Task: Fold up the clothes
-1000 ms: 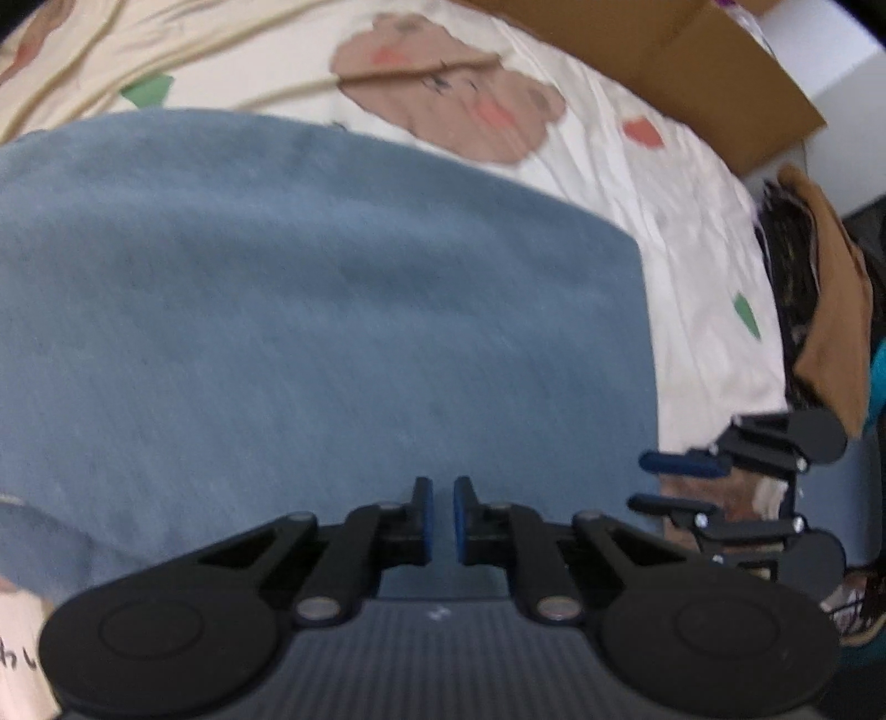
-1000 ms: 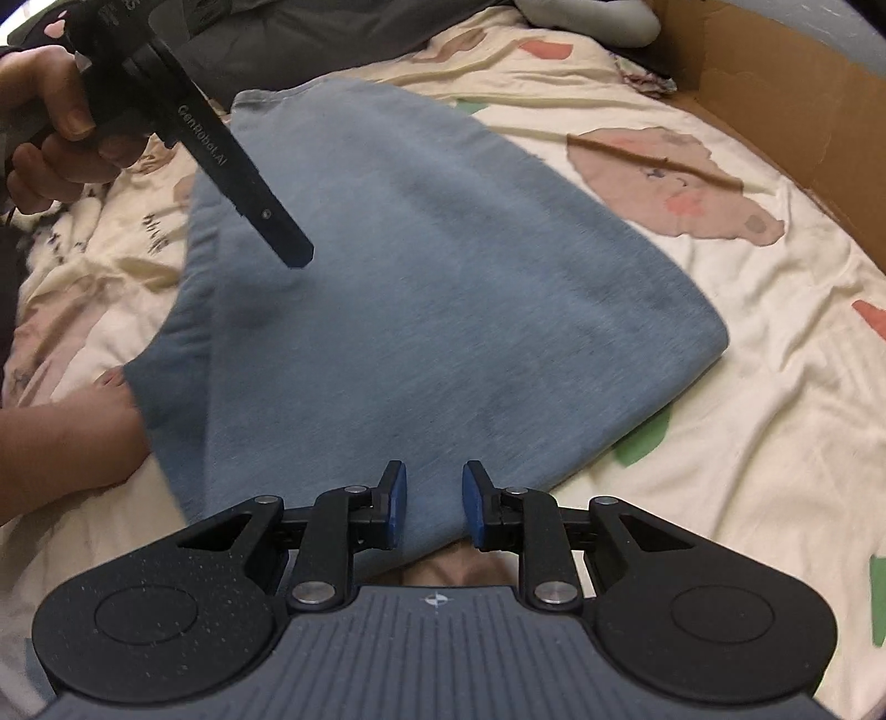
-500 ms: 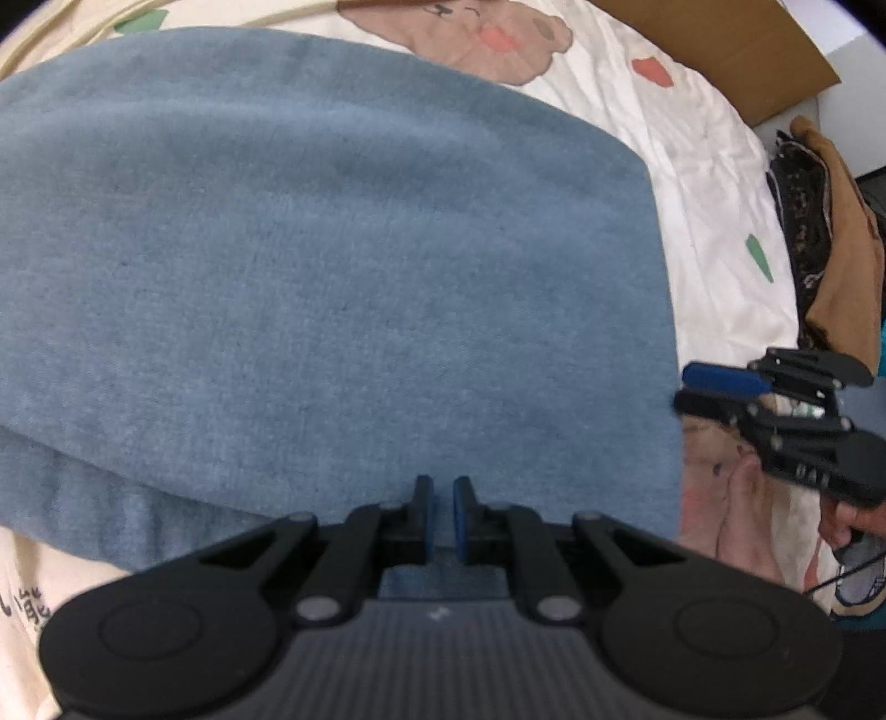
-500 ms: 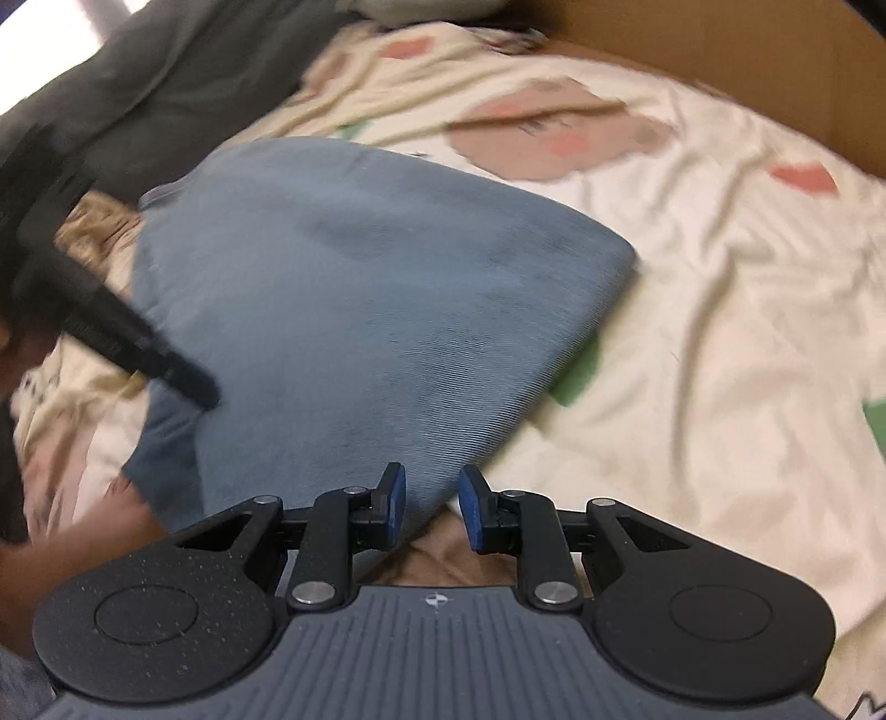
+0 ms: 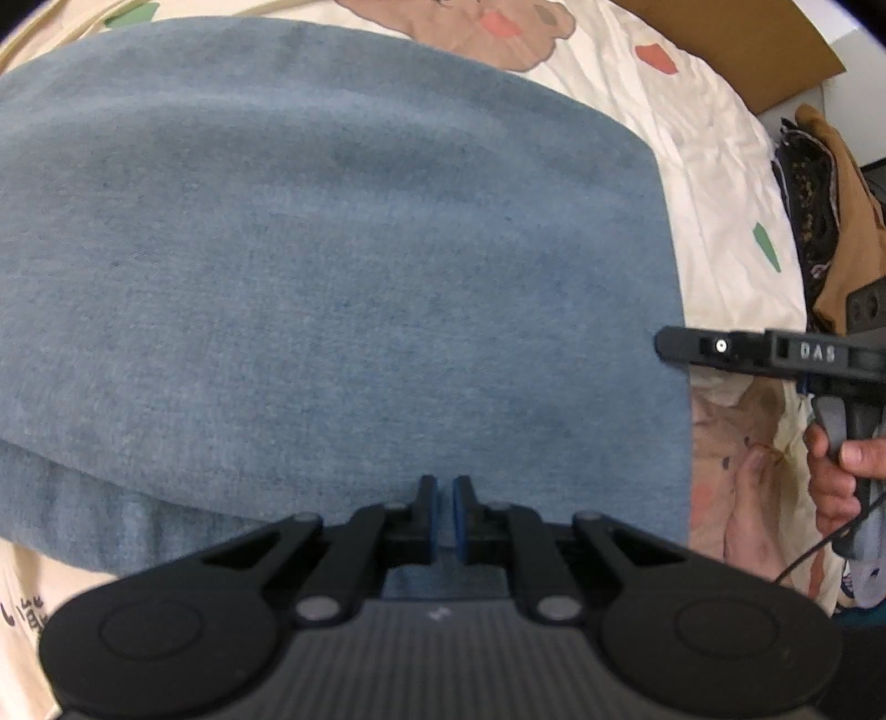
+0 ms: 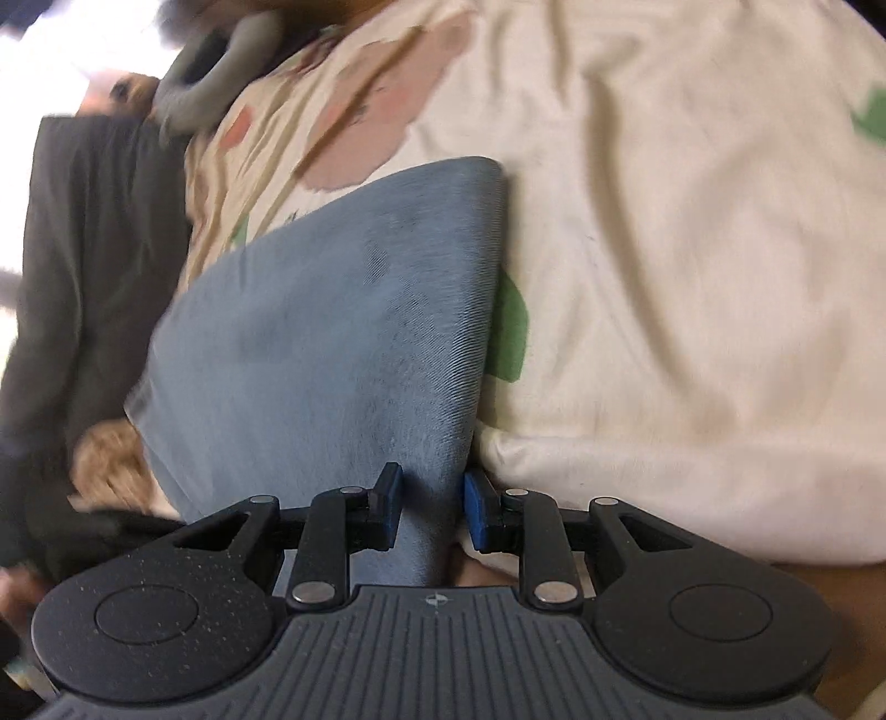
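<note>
- Left gripper (image 5: pixel 441 512): fingers nearly shut, pinching the blue denim garment (image 5: pixel 332 288) edge, anchoring the fold.
- Right gripper (image 6: pixel 429 512): fingers narrowly apart, straddling the garment's corner, likely for a regrip.
- Bedsheet (image 6: pixel 692 249): beyond the fingers.

One blue garment (image 5: pixel 332 266), two grippers (image 5: pixel 441 515)

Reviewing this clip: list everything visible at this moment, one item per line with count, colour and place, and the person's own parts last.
blue garment: one, denim blue, folded flat on the bedsheet.
bedsheet: one, cream with bear and leaf prints, under the garment.
cardboard: one piece, brown, beyond the sheet's far edge.
clothes pile: brown and dark items, right of the sheet.
dark grey fabric: one, along the sheet's left side in the right wrist view.
left gripper: black with blue pads, shut, over the garment's near edge.
right gripper: black with blue pads, jaws apart astride the garment's edge.
hand: one, holding the right gripper's handle.
</note>
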Demonstrator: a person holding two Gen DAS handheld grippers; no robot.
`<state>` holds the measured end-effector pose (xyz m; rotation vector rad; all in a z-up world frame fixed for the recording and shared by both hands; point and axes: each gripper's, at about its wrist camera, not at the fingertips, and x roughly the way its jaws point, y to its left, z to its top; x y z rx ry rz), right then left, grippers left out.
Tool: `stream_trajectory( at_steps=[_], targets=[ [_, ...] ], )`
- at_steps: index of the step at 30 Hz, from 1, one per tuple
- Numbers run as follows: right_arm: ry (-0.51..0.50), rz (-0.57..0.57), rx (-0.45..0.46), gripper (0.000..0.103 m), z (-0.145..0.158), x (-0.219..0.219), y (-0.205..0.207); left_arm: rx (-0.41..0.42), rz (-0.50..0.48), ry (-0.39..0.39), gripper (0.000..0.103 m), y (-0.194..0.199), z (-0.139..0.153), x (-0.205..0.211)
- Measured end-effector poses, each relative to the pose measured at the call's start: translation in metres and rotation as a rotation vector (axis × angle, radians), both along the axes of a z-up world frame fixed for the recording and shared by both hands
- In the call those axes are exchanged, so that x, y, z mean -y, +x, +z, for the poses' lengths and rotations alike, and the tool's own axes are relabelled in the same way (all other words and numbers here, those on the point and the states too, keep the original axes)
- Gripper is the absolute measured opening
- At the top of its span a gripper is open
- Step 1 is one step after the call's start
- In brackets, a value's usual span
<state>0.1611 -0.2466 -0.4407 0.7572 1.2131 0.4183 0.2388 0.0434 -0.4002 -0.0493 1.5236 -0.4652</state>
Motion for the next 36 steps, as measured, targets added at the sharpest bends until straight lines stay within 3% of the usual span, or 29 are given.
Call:
stream_trajectory(
  at_steps=[7,19,24,36],
  targets=[
    [0.235,-0.087,-0.06,0.029,-0.009,0.015,0.0,-0.021,-0.003,-0.02,0.008,0.005,0.001,-0.011],
    [0.32,-0.103,-0.1,0.028,-0.042,0.0,0.014,0.002,0.001,-0.017,0.009,0.009,0.006,-0.019],
    [0.331,-0.084,-0.078,0.009,-0.039,0.001,0.018,0.023,0.001,-0.025,0.01,0.011,0.01,-0.027],
    [0.385,-0.138,-0.117,0.012,-0.052,-0.012,0.018,0.039,0.031,-0.055,0.01,0.02,-0.002,-0.018]
  ],
)
